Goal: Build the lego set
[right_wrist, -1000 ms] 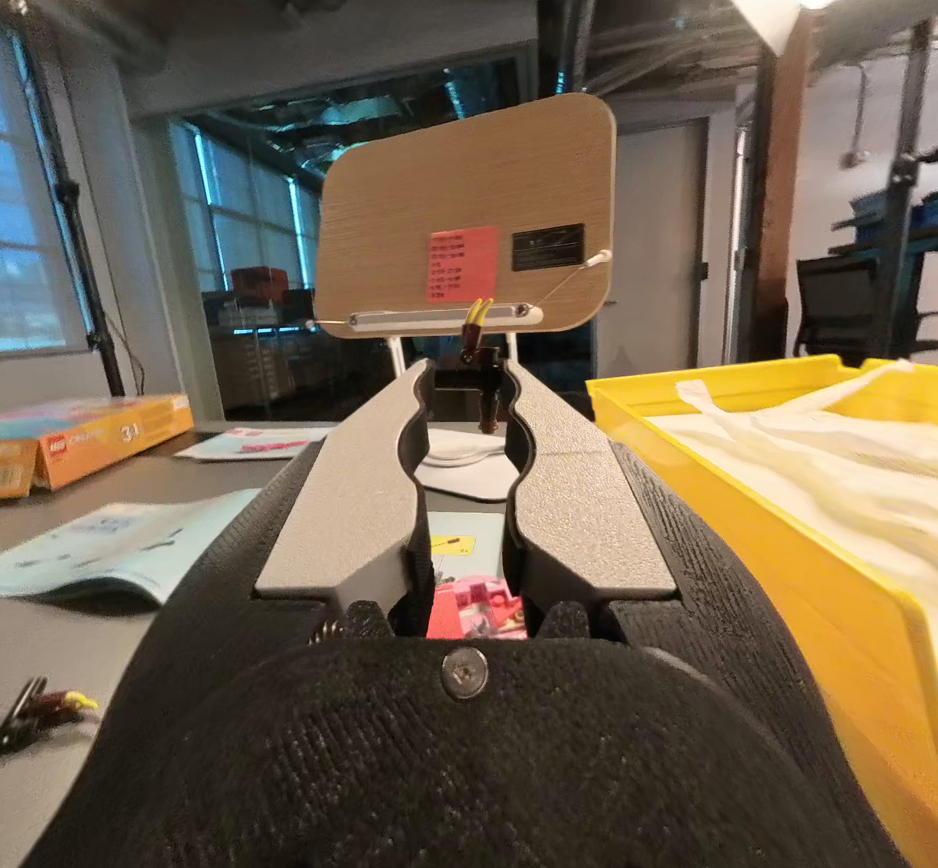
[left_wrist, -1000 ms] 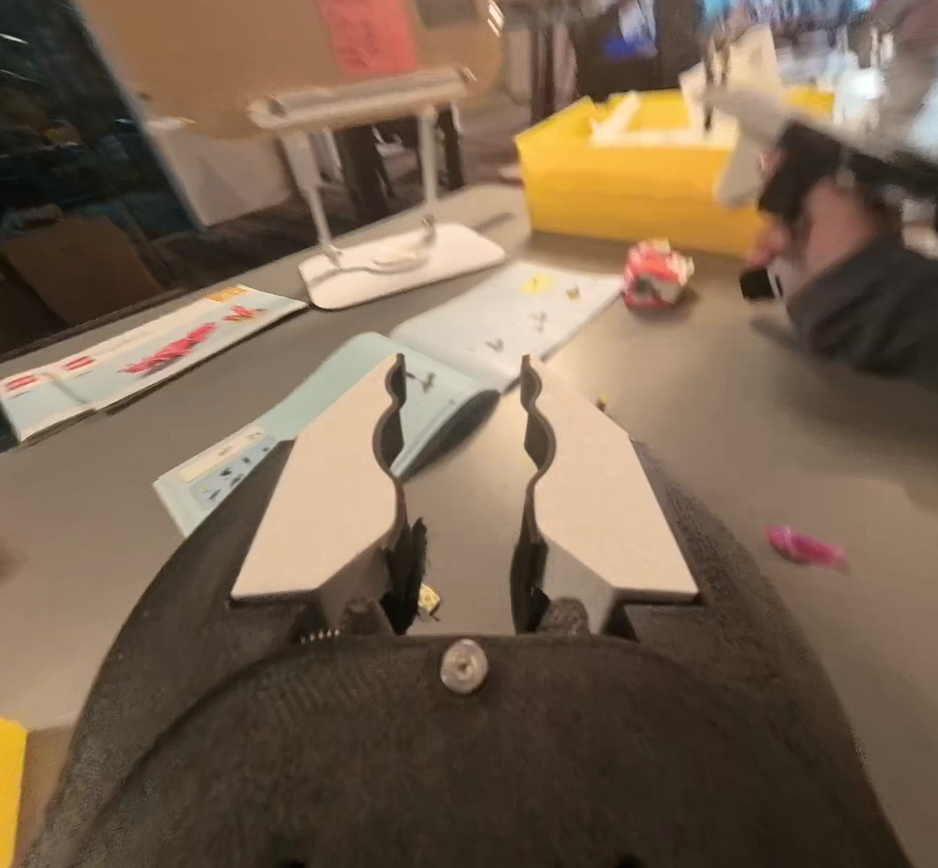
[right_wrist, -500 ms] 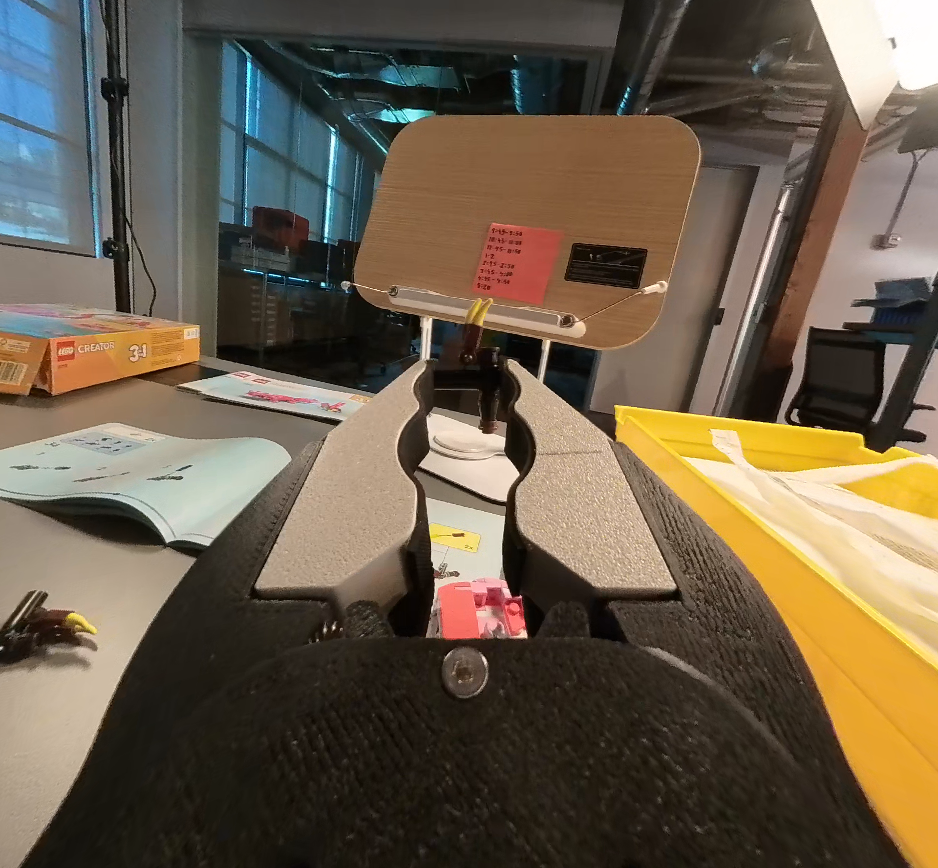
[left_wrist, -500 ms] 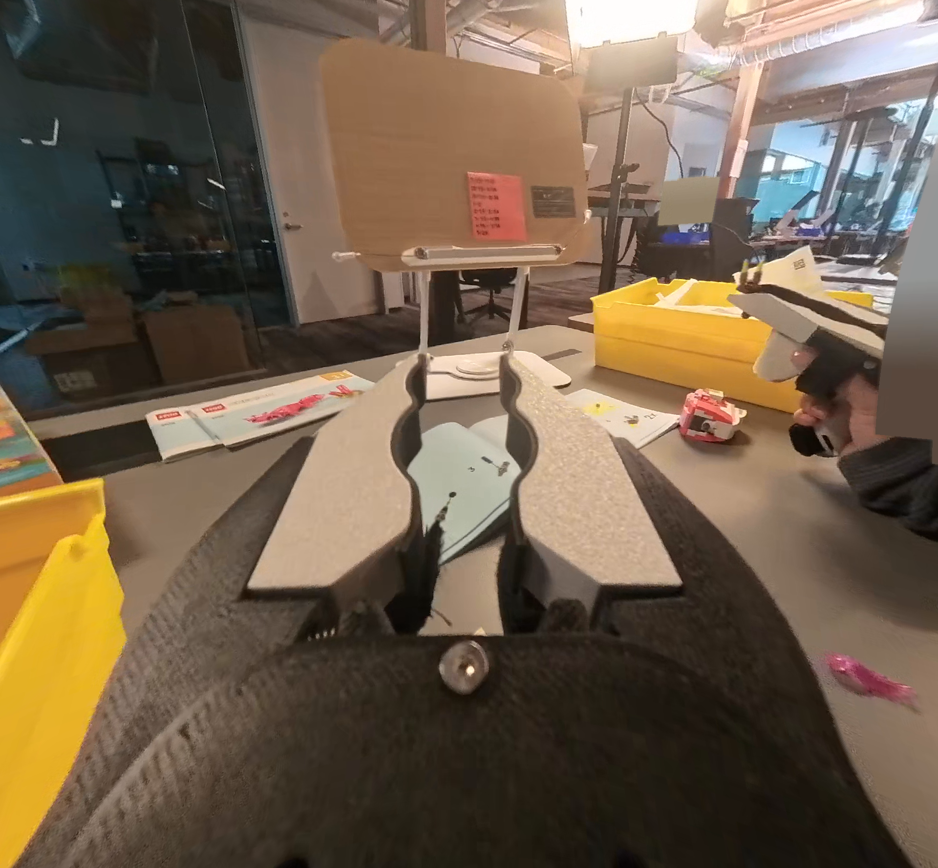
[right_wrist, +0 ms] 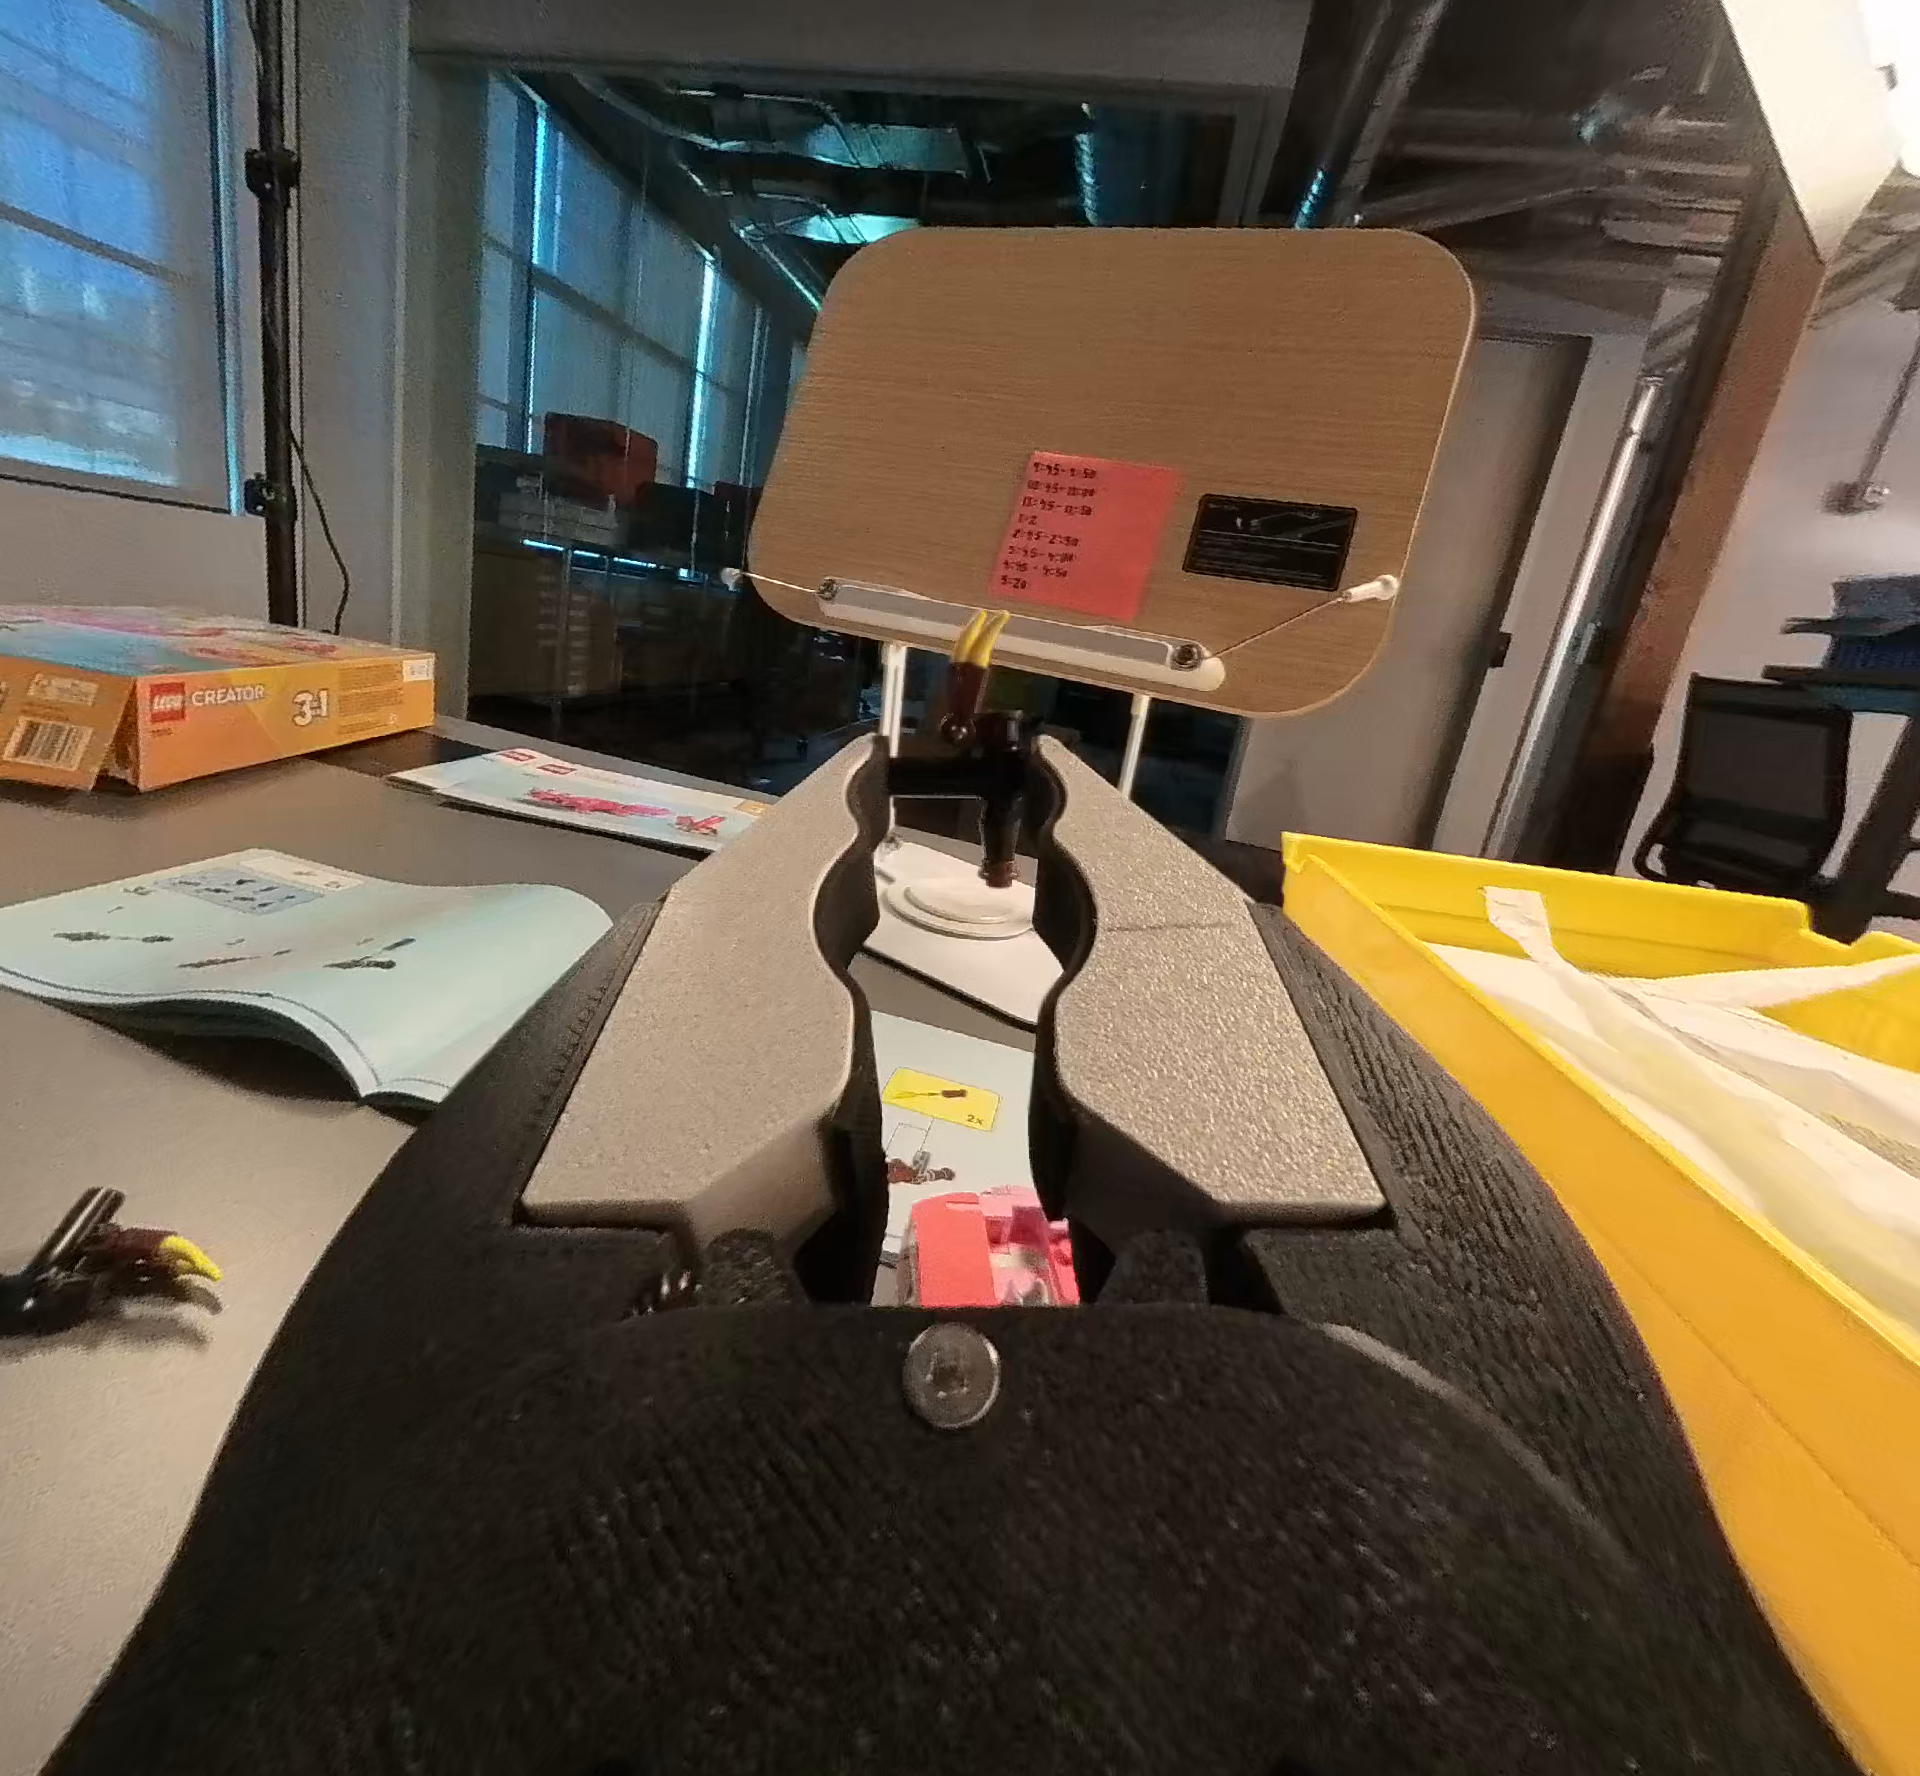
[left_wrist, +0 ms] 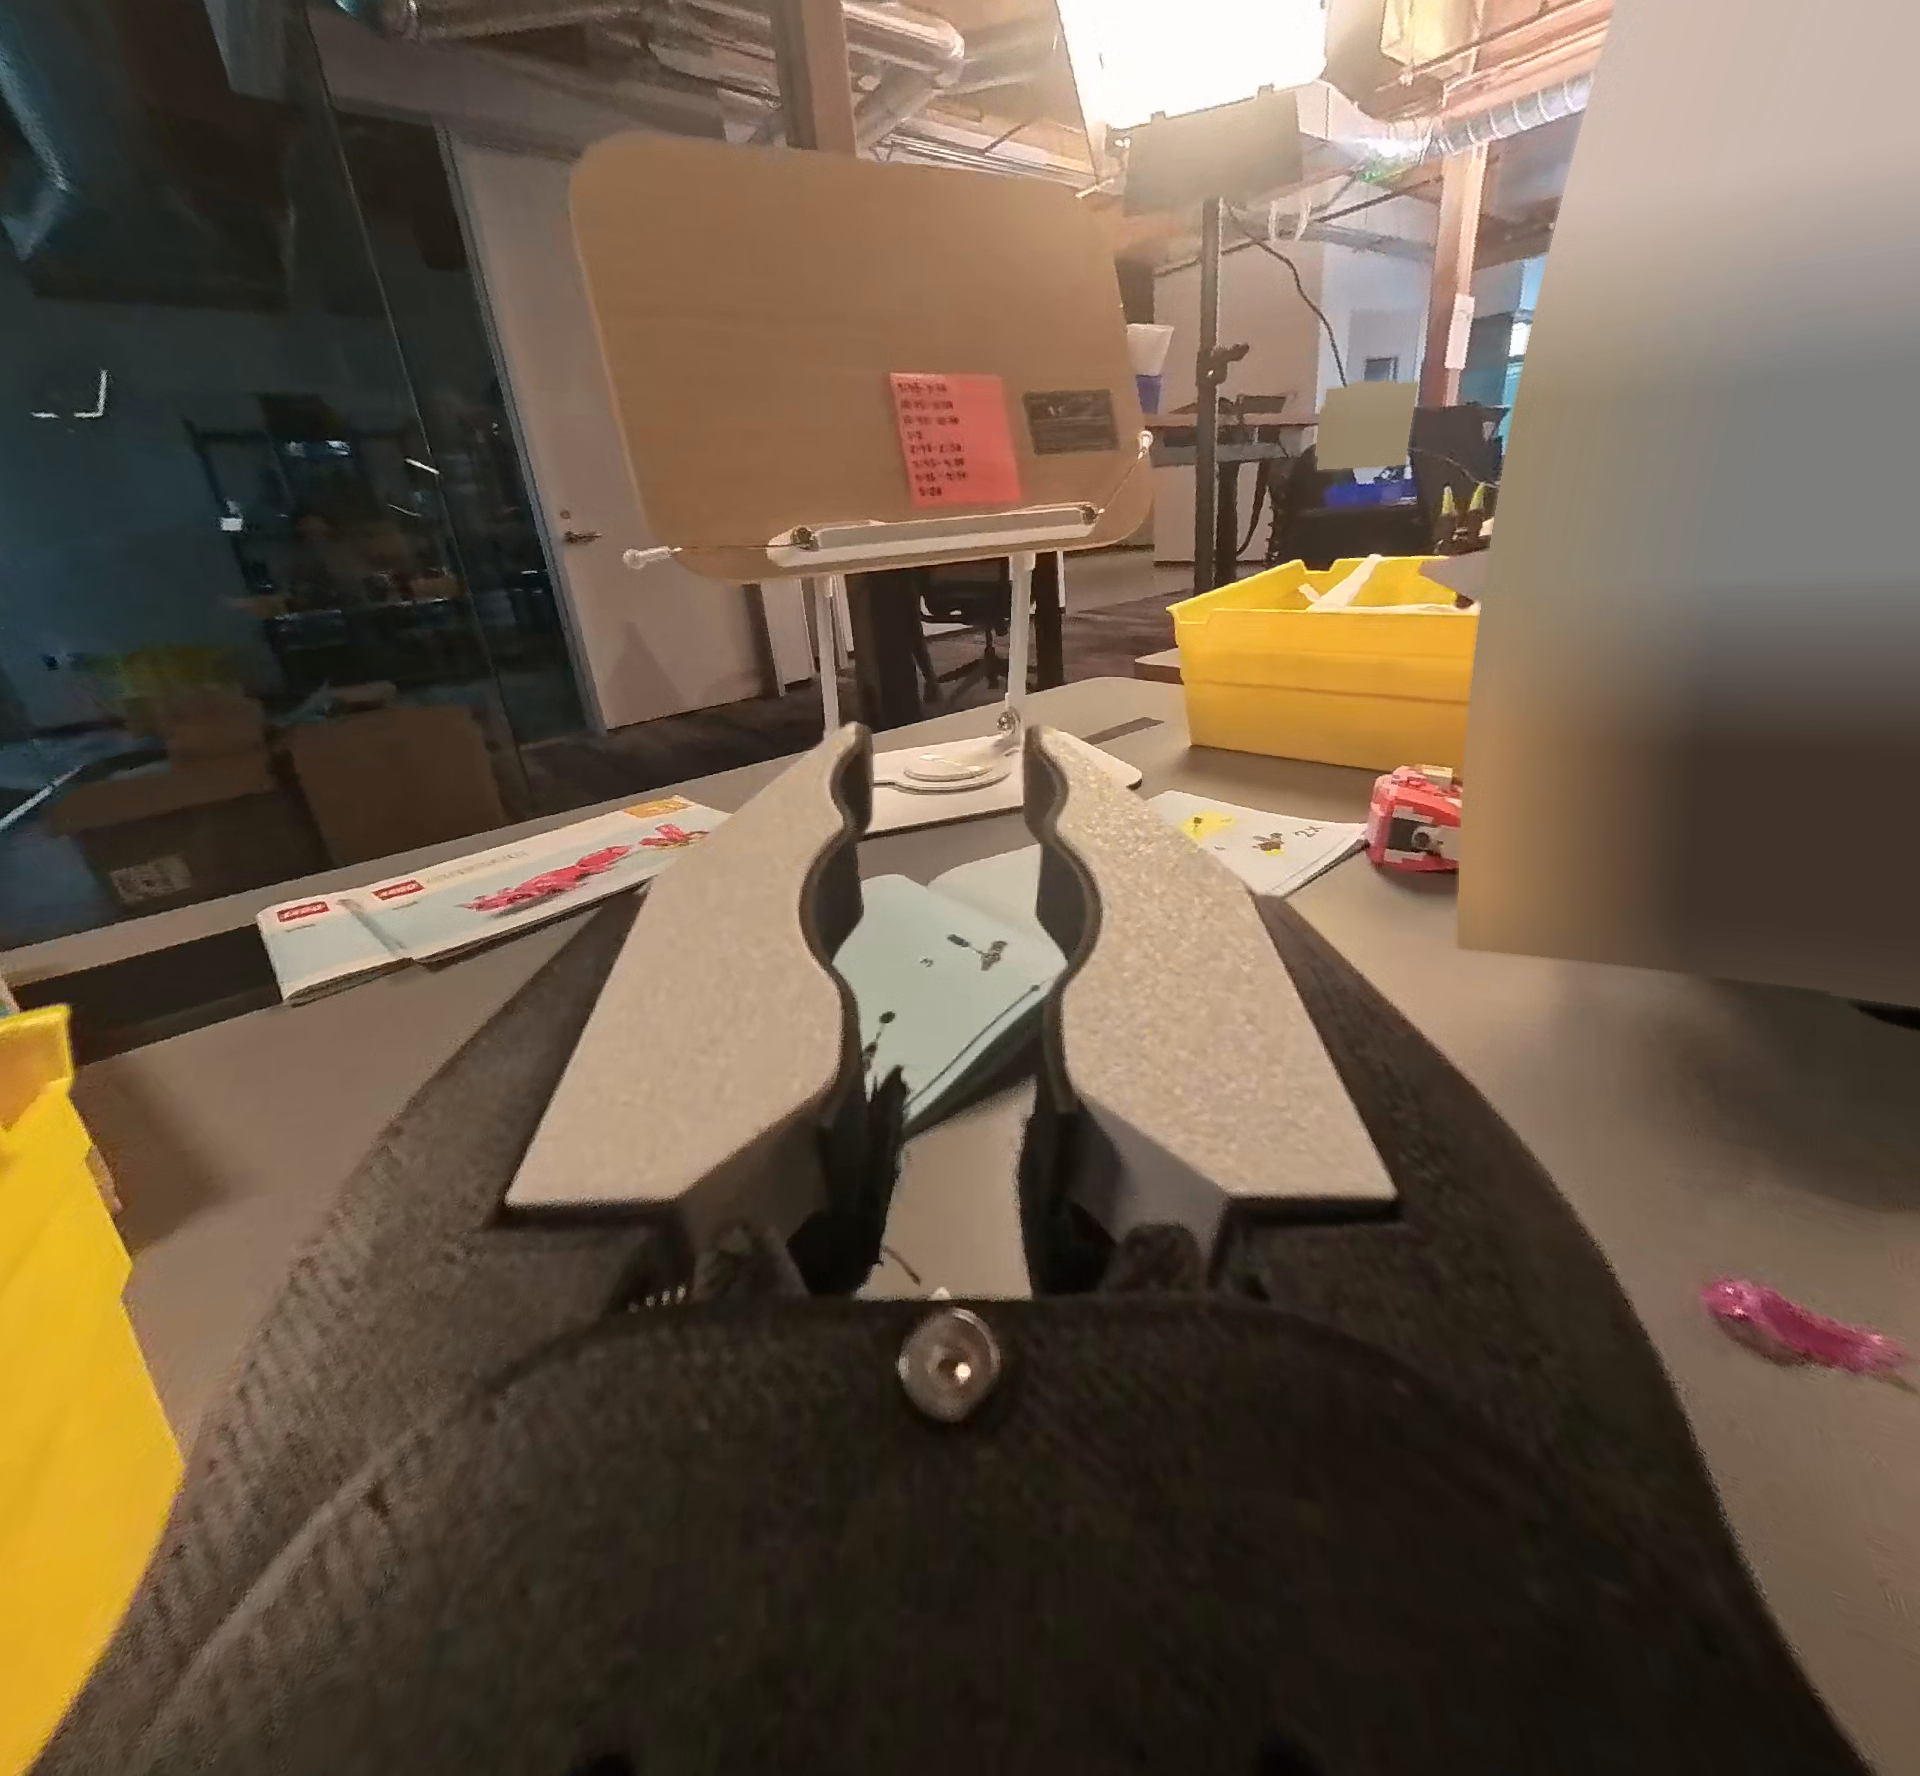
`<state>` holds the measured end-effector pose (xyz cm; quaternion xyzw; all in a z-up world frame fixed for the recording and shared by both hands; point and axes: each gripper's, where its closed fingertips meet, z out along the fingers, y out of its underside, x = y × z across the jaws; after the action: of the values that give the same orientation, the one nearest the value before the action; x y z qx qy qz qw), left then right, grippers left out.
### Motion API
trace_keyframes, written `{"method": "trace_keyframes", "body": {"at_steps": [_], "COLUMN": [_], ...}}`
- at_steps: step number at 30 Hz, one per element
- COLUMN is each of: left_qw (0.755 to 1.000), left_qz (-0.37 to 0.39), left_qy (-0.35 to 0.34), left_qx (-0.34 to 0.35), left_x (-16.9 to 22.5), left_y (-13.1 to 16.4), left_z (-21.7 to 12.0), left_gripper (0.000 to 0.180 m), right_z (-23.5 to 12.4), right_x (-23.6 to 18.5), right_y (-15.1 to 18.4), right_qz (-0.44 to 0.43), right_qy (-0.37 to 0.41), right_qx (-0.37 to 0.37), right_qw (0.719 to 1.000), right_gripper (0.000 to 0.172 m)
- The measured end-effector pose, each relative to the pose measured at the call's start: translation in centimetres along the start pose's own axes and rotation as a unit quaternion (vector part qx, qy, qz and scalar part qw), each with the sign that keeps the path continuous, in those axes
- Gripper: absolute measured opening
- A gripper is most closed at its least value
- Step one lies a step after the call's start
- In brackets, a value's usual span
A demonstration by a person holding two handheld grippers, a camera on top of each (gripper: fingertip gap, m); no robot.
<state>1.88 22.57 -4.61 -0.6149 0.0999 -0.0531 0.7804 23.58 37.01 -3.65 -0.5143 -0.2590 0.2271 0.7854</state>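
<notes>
- Right wrist view: fingers (right_wrist: 1143, 895) of the right gripper (right_wrist: 956, 770) pinched at the very tips on a small dark brick assembly (right_wrist: 966, 760), black crossbar spanning the narrow gap, both tips pressed to its ends.
- Held high off the counter (right_wrist: 208, 1155), apparently to keep the piece free on all sides; maroon limb with two yellow claw tips pointing up, a short dark peg hanging below.
- Glossy hard plastic against matte, grainy grey finger faces with wavy inner edges; coarse black shell behind.
- Seen through the gap lower down: a printed instruction sheet (right_wrist: 935, 1103) and a pink-red brick model (right_wrist: 987, 1248) lying on the counter.
- Farther out: open pale-blue booklet (right_wrist: 312, 957), a second clawed dark piece (right_wrist: 104, 1259) lying loose at the left, orange cardboard box (right_wrist: 208, 698), yellow plastic bin (right_wrist: 1558, 1051) with white bags, wooden book stand (right_wrist: 1112, 438) on thin white legs bearing a red note.
- Left wrist view: fingers (left_wrist: 727, 947) of the left gripper (left_wrist: 945, 770) parted a little, nothing between the tips, only the booklet (left_wrist: 935, 988) and the stand's white base showing through the gap.
- Hovering above the smooth grey counter (left_wrist: 1558, 1051), touching nothing.
- Around it: closed manual (left_wrist: 468, 905) at the left, red brick model (left_wrist: 1413, 817) and yellow bin (left_wrist: 1330, 677) at the right, a crumpled pink scrap (left_wrist: 1797, 1331) near the right edge.
</notes>
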Motion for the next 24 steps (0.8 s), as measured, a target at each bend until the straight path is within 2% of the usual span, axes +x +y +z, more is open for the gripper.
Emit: {"method": "trace_keyframes", "body": {"at_steps": [12,14,15,17,19,22,24], "left_qw": [1.0,1.0,1.0,1.0,1.0,1.0,1.0], "left_qz": [0.0,0.0,0.0,0.001,0.001,0.002,0.005], "left_qy": [0.011,0.012,0.013,0.014,0.018,0.021,0.024], "left_qx": [-0.007,-0.008,-0.007,-0.007,-0.007,-0.008,-0.009], "left_x": [0.4,0.4,0.5,0.6,0.7,1.0,1.1], "left_y": [0.7,0.7,0.7,0.7,0.8,0.8,0.8], "left_z": [0.3,0.3,0.3,0.4,0.4,0.5,0.5], "left_gripper": [0.025,0.025,0.025,0.025,0.025,0.024,0.024], "right_z": [0.2,0.5,0.6,-0.8,-3.4,-6.6,-7.9], "right_x": [0.0,-1.7,-3.7,-8.4,-11.5,-14.0,-15.0], "right_y": [0.1,0.6,1.3,3.4,5.6,7.8,8.5], "right_qz": [-0.003,-0.006,-0.001,0.019,0.011,-0.029,-0.037], "right_qy": [-0.007,-0.066,-0.134,-0.299,-0.409,-0.488,-0.514], "right_qx": [-0.006,-0.034,-0.064,-0.156,-0.245,-0.324,-0.354], "right_qw": [1.0,0.997,0.989,0.941,0.879,0.81,0.781], "right_gripper": [0.023,0.023,0.024,0.023,0.024,0.024,0.024]}}
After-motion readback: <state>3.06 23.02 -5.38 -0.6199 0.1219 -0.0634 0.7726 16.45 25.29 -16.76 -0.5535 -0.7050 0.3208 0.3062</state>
